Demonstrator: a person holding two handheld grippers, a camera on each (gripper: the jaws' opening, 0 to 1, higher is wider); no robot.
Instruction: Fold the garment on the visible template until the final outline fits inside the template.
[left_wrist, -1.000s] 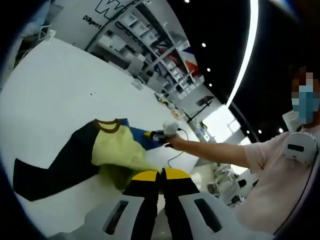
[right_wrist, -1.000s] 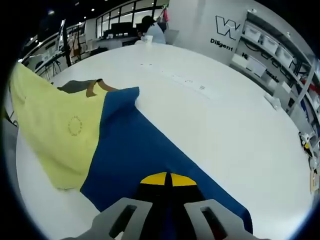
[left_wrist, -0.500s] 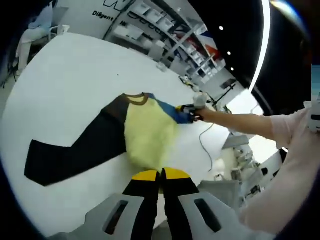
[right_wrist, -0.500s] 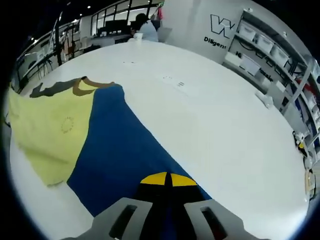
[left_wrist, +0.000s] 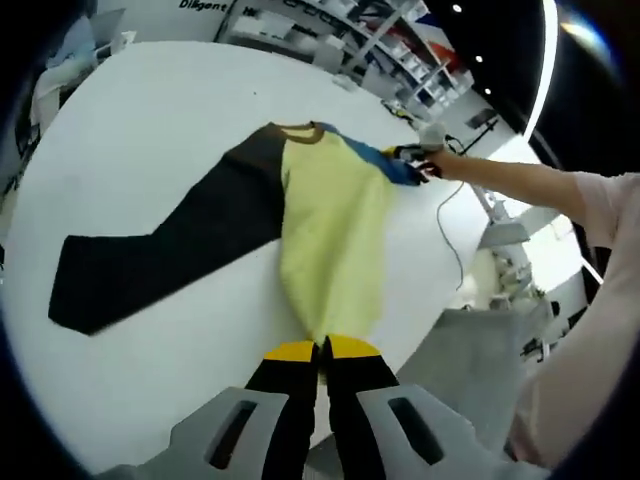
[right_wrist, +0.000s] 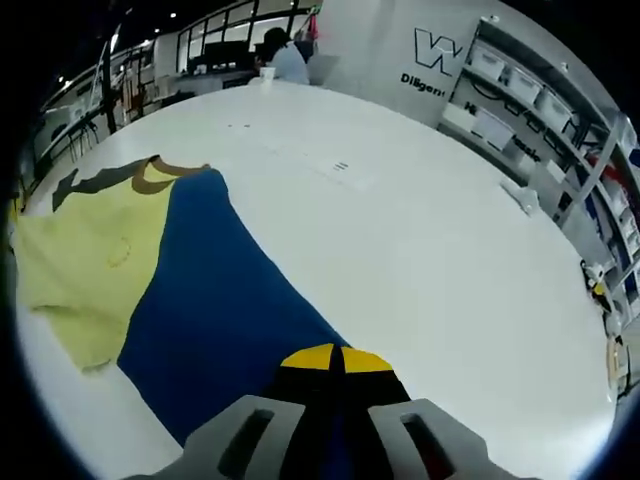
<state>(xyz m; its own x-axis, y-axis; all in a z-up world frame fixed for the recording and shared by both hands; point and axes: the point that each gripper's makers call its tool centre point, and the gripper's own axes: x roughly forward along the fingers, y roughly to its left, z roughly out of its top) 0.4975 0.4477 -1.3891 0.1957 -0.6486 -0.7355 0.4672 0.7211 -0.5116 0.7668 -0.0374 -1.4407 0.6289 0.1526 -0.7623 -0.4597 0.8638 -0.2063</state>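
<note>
The shirt lies spread on the white table, black sleeve toward 8 o'clock, blue sleeve toward 1. No template outline is visible, so a fold may overshoot. Left gripper is closed on the yellow hem; right gripper is closed on the blue sleeve. A slipped pinch would bunch cloth.

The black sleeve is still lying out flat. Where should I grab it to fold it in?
Grip the long black fabric sleeve at its cuff end, the free square edge lying flat on the round white table. Come in from the bare table beyond the cuff, jaws low over its edge. It is the farthest point from the yellow shirt body, so the sleeve should fold across cleanly.
</note>
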